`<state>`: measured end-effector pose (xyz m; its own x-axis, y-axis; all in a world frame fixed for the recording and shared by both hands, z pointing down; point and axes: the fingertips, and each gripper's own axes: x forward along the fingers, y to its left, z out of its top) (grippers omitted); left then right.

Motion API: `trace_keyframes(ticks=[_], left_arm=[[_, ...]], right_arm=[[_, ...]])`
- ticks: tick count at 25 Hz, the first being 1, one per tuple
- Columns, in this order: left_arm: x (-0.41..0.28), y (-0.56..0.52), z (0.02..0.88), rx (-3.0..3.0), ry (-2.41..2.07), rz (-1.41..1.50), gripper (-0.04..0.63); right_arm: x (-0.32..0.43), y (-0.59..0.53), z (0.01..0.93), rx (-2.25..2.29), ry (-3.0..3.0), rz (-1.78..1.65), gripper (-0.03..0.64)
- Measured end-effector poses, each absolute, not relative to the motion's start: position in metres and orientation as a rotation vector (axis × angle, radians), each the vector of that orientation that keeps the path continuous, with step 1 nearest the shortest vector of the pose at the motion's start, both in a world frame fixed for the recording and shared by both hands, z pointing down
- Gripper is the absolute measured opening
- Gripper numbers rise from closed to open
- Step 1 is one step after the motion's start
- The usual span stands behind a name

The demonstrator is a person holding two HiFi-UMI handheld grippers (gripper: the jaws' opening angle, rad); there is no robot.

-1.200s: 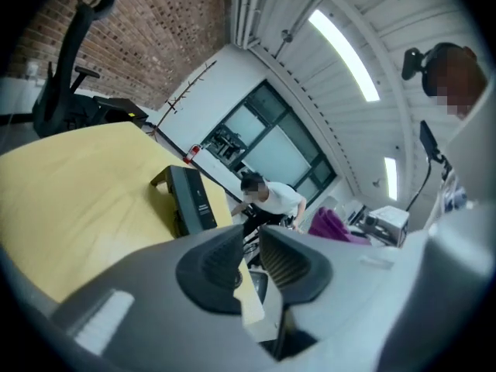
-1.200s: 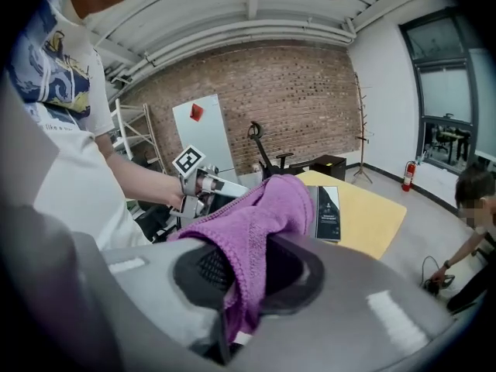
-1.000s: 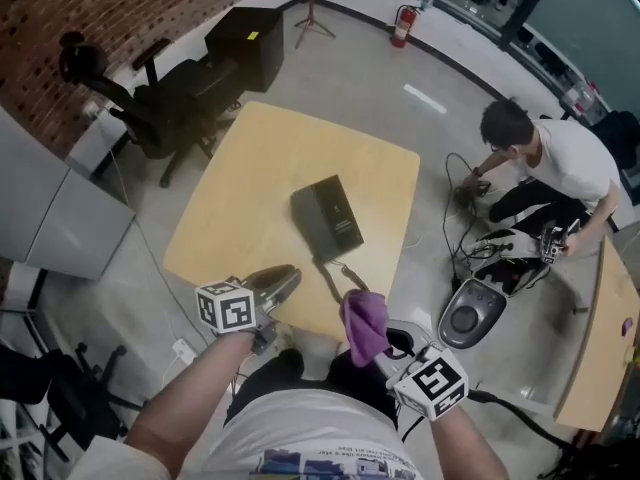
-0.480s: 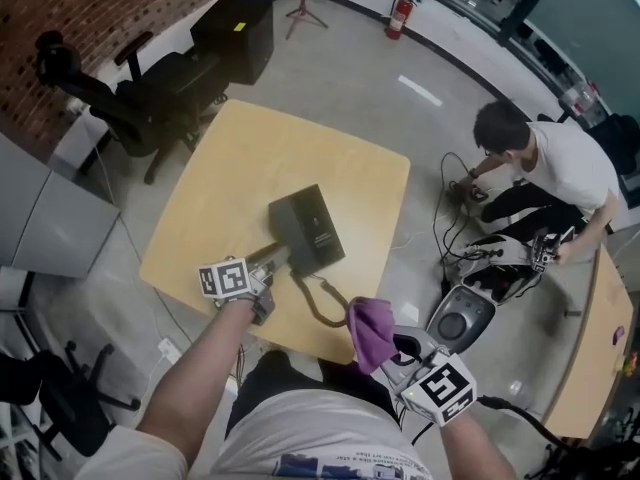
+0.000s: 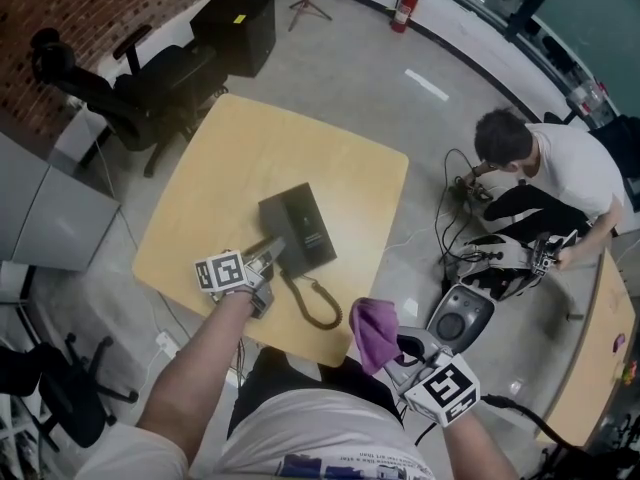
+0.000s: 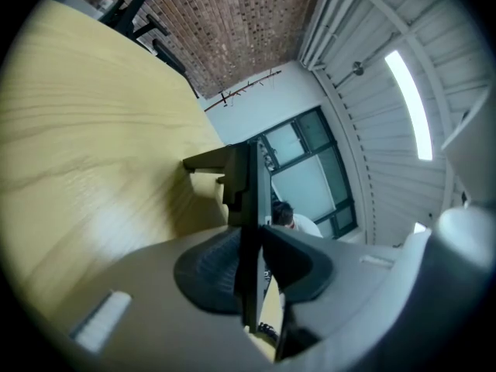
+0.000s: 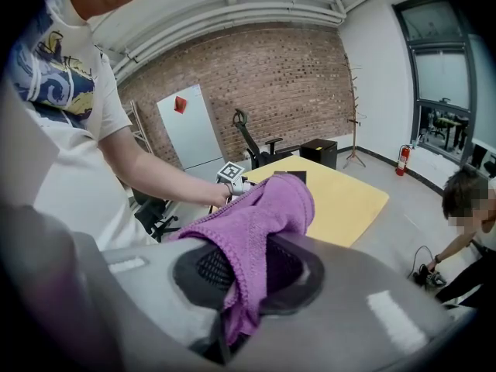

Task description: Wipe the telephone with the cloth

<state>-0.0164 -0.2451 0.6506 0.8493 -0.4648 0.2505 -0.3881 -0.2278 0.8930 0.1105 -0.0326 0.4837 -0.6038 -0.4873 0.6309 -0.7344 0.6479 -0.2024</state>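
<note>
The black telephone (image 5: 297, 230) lies on the yellow table (image 5: 330, 148), and its coiled cord (image 5: 318, 310) curls toward the near edge. My left gripper (image 5: 270, 252) is at the phone's near left corner. In the left gripper view the phone's dark edge (image 6: 244, 184) stands between the pads of that gripper (image 6: 252, 262); the jaws have just been closing and now pinch it. My right gripper (image 5: 388, 346) hovers off the table's near right side, shut on the purple cloth (image 5: 372, 328). The cloth (image 7: 256, 223) drapes over the jaws of that gripper (image 7: 244, 273).
A person (image 5: 545, 168) crouches on the floor to the right among cables, with a grey round device (image 5: 460, 318) nearby. An office chair (image 5: 120, 98) and a black box (image 5: 240, 28) stand beyond the table's far left. A second tabletop (image 5: 600, 338) is at the right.
My left gripper moved from the table's near edge up to the phone's corner and took hold of it. The cord now lies curled. The right gripper with the cloth drifted slightly right.
</note>
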Motion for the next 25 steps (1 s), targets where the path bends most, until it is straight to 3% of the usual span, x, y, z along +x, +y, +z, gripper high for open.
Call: trace_keyframes(ticks=[11,25], left_arm=[[-0.016,-0.237,0.630,1.877,-0.701,-0.074,0.075],[0.002,-0.168,0.510,2.005,-0.450,-0.164,0.075]], right_arm=[[0.112,-0.045,0.480,0.919,-2.362,0.550,0.043],[0.080,-0.110,0.431,0.821,-2.502,0.317,0.043]])
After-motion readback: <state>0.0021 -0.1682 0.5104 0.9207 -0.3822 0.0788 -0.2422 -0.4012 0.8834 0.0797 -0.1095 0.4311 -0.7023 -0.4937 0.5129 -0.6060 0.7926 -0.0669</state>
